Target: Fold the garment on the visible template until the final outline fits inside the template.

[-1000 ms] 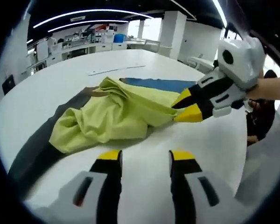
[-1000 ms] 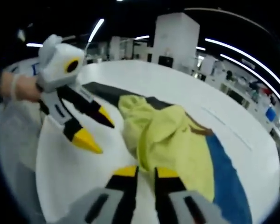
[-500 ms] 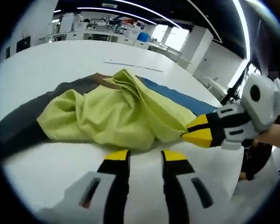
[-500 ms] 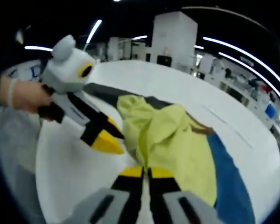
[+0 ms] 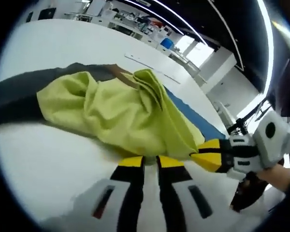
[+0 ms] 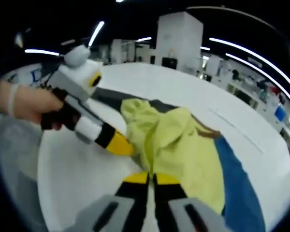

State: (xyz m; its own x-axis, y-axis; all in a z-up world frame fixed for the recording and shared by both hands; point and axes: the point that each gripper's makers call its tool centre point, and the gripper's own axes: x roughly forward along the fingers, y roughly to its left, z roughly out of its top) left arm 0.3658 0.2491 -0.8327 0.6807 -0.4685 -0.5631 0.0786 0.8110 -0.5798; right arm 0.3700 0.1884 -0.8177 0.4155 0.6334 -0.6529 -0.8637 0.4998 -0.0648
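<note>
A crumpled yellow-green garment (image 5: pixel 121 116) lies on a flat template with a dark grey part (image 5: pixel 19 96) and a blue part (image 5: pixel 195 123). My left gripper (image 5: pixel 151 162) has its jaws closed together on the garment's near hem. Just to the right, my right gripper (image 5: pixel 208 154) pinches the same hem. In the right gripper view the garment (image 6: pixel 179 145) covers the template's blue part (image 6: pixel 239 193) and grey part (image 6: pixel 106 96). There my right gripper (image 6: pixel 151 178) is shut at the cloth's edge, and the left gripper (image 6: pixel 120 144) bites the hem beside it.
The round white table (image 5: pixel 48 159) spreads around the template, its edge close behind the grippers. A thin pale strip (image 5: pixel 145 65) lies on the far side. A person's hand (image 6: pixel 29 104) holds the left gripper. Desks and pillars stand far behind.
My left gripper came forward to the garment's hem and its jaws closed from wide apart. The right gripper's jaws closed on the hem half a second ago and have stayed there.
</note>
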